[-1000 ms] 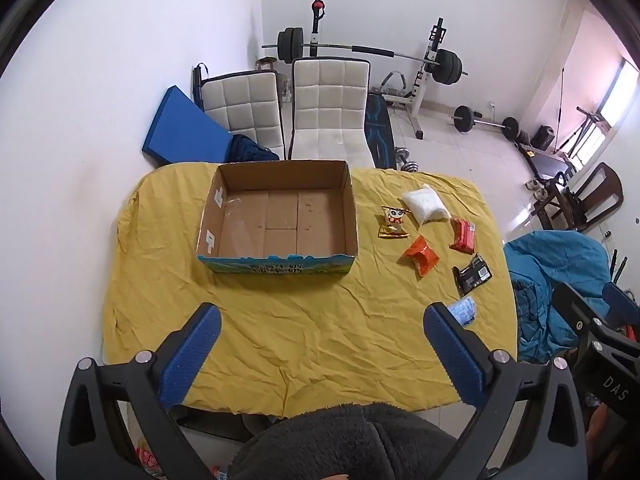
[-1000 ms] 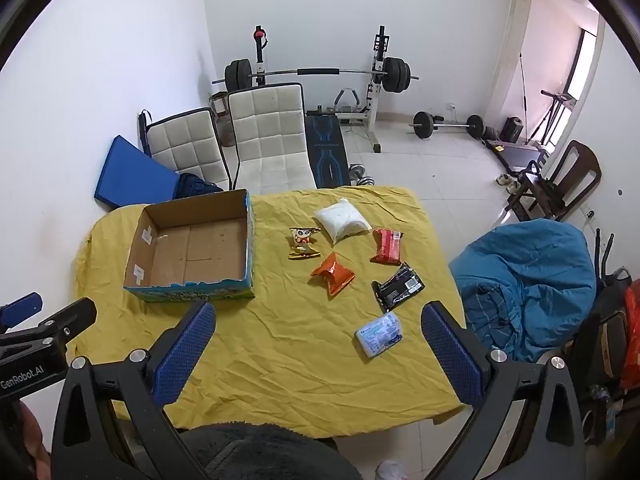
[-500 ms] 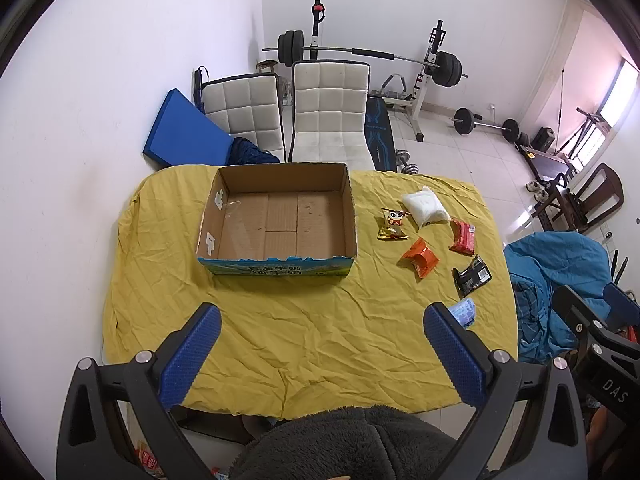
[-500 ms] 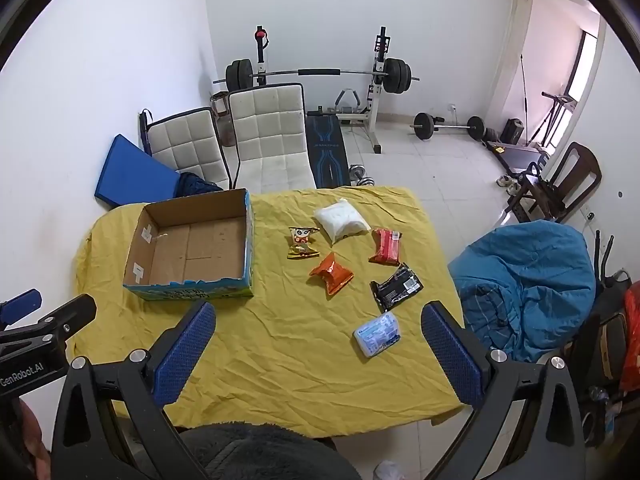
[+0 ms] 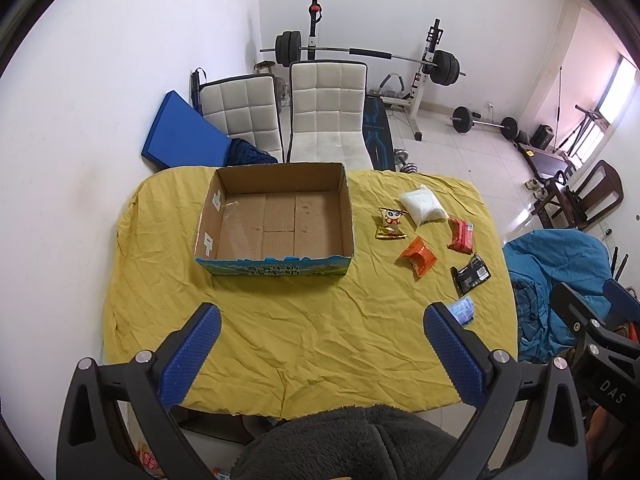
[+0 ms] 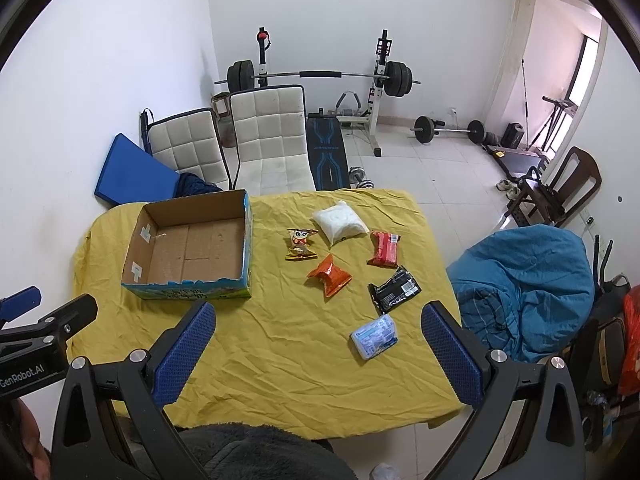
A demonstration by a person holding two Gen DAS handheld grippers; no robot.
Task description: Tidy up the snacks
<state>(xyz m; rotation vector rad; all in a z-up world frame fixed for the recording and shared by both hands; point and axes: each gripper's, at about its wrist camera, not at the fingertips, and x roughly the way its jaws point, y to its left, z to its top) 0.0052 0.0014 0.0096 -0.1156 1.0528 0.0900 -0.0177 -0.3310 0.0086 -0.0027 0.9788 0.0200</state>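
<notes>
Jaws of left gripper (image 5: 320,344) and right gripper (image 6: 316,340) gape wide, empty, above the desk (image 6: 280,360). Nearest, right, lies the pale blue packet (image 6: 375,337): probably light, crinkly, slippery; pinch across its middle. Cardboard box (image 6: 192,248) waits far left.

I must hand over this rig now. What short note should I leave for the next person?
Left gripper: open, holding nothing, above the near edge of the table.
Right gripper: open, holding nothing.
Cardboard box: on the yellow cloth, nothing in it.
Six snacks lie to its right: cartoon packet, white bag, red packet, orange packet, black packet, pale blue pack.
Done: nothing packed yet.
Left: put all six into the box.
</notes>
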